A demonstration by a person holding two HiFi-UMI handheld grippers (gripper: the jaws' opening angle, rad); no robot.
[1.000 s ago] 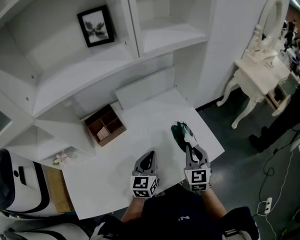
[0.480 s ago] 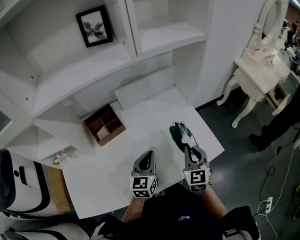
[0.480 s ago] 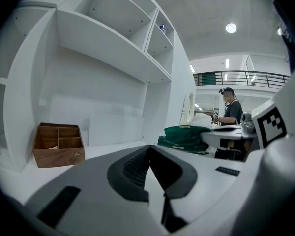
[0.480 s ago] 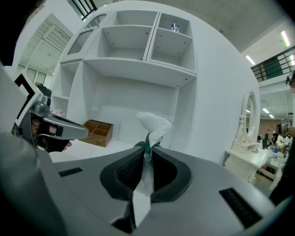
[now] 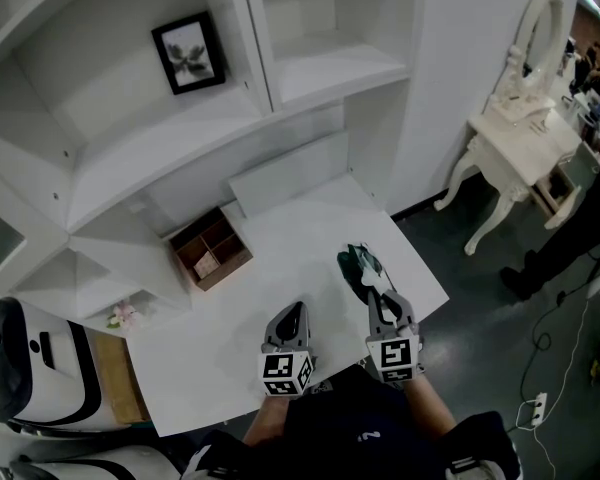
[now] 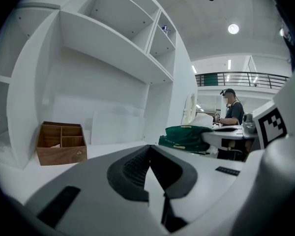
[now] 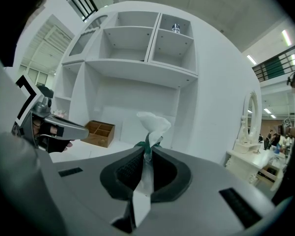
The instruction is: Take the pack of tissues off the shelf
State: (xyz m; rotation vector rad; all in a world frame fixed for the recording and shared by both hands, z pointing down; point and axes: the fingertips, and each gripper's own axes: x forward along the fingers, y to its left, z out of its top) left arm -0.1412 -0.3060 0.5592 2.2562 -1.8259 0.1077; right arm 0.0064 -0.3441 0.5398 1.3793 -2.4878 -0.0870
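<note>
Head view: right gripper [image 5: 378,294] has the green pack of tissues [image 5: 358,265] at its jaw tips, low over the white desk [image 5: 230,348] and clear of the shelf [image 5: 160,153], with left gripper [image 5: 293,318] beside it. Left gripper view: jaws clenched on nothing, pack ahead to their right, its gold print too small to read. Right gripper view: jaws pinch only a thin wrapper edge, so the pack could slip or tear free

Right gripper [image 7: 146,157] jaws closed, pinching thin wrapper edge of pack of tissues [image 7: 139,144]. White tissue [image 7: 153,122] sticks up above jaws. Left gripper [image 7: 78,130] at frame left. Wooden box [image 7: 99,133] on white desk [image 7: 83,150], below shelf unit [image 7: 137,68]. Dressing table [image 7: 247,157] at right.
</note>
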